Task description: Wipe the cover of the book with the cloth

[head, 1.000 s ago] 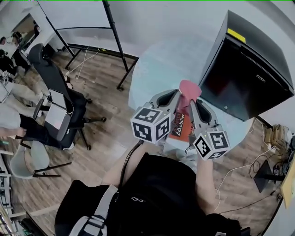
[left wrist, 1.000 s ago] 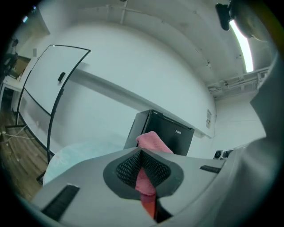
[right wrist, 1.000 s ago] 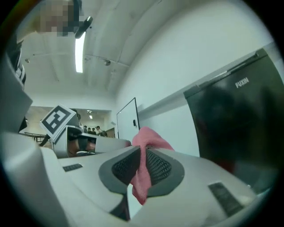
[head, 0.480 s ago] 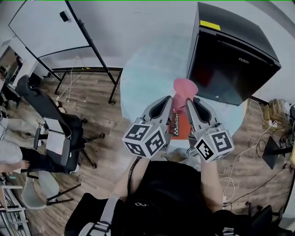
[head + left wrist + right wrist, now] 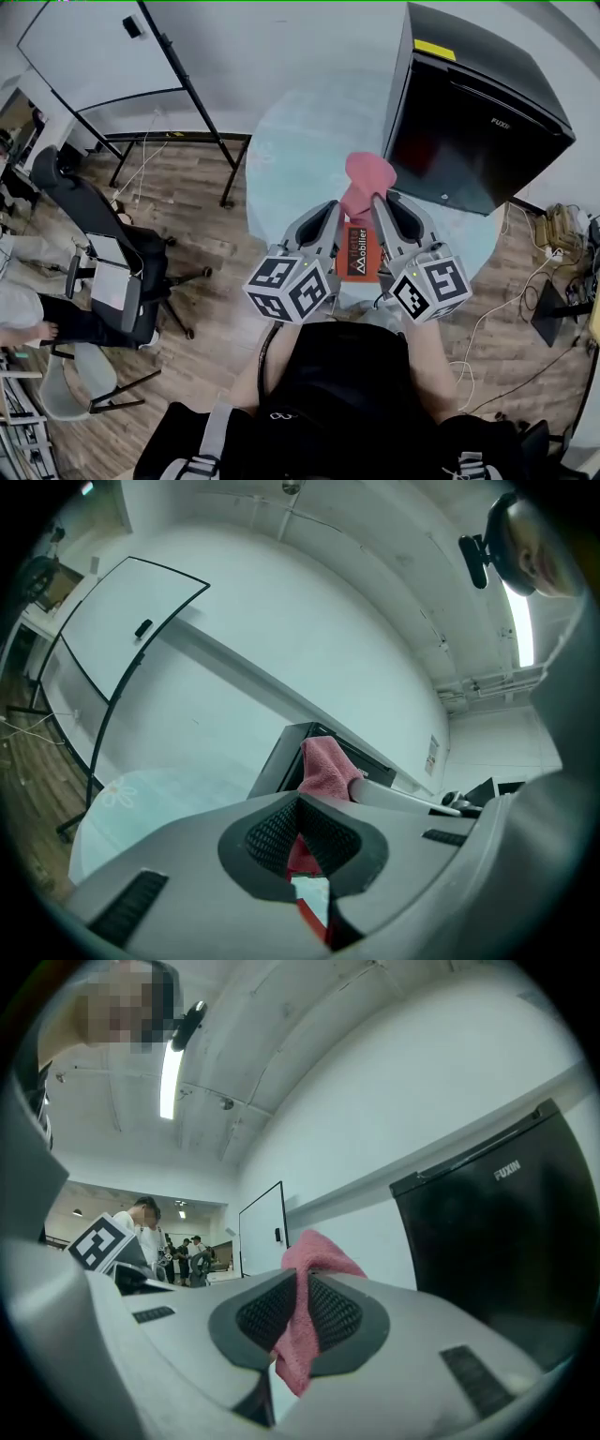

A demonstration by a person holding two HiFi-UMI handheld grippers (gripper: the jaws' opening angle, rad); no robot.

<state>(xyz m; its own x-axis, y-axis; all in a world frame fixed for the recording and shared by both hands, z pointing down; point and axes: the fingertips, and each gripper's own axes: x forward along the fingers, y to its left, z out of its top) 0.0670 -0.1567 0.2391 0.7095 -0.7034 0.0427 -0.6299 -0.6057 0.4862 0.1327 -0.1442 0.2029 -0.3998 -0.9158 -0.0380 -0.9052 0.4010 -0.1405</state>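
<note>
Centre frame, the left gripper is clamping the red book over the table. The right gripper is pinching the pink cloth — bunched just above the book's top edge.

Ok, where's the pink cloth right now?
The pink cloth is centre of the head view, pinched in the right gripper, just above the red book and left of the black cabinet.
</note>
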